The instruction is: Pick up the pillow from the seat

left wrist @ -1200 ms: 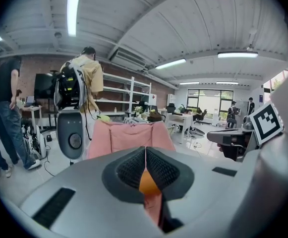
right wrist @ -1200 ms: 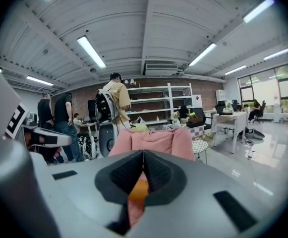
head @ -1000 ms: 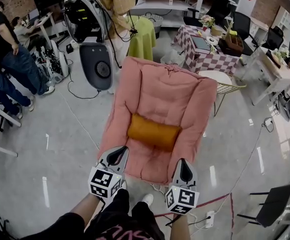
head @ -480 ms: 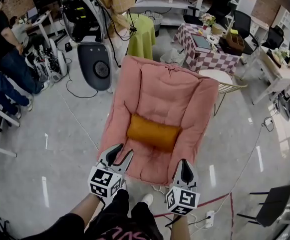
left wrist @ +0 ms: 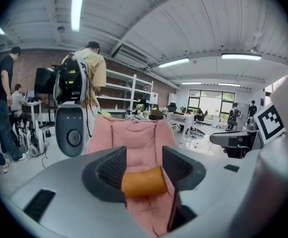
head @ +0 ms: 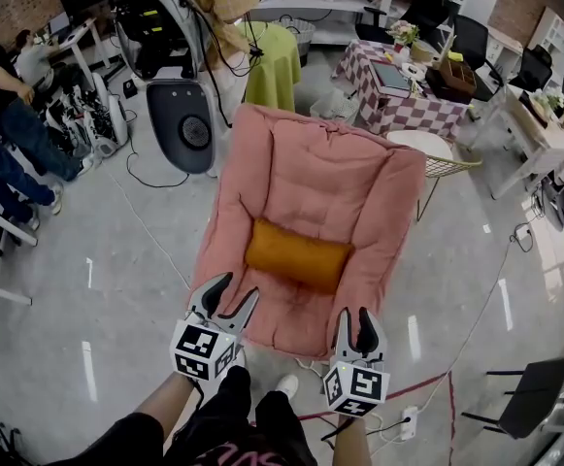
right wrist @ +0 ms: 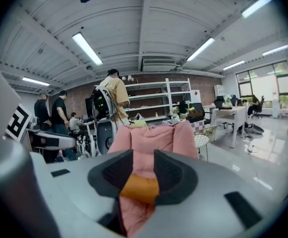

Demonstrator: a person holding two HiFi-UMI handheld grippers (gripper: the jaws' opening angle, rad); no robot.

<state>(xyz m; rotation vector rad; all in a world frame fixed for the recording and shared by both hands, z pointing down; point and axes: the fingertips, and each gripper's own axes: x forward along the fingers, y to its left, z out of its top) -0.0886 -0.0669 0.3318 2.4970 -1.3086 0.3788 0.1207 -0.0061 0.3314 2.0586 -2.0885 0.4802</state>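
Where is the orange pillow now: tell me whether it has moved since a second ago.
No. The orange pillow lies crosswise on the same spot of the pink chair, midway between its padded sides, as before.

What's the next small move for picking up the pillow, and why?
Probably reach both forward: the left hand-held gripper and right hand-held gripper have just been opening, jaws empty, short of the pillow lying untouched on the seat.
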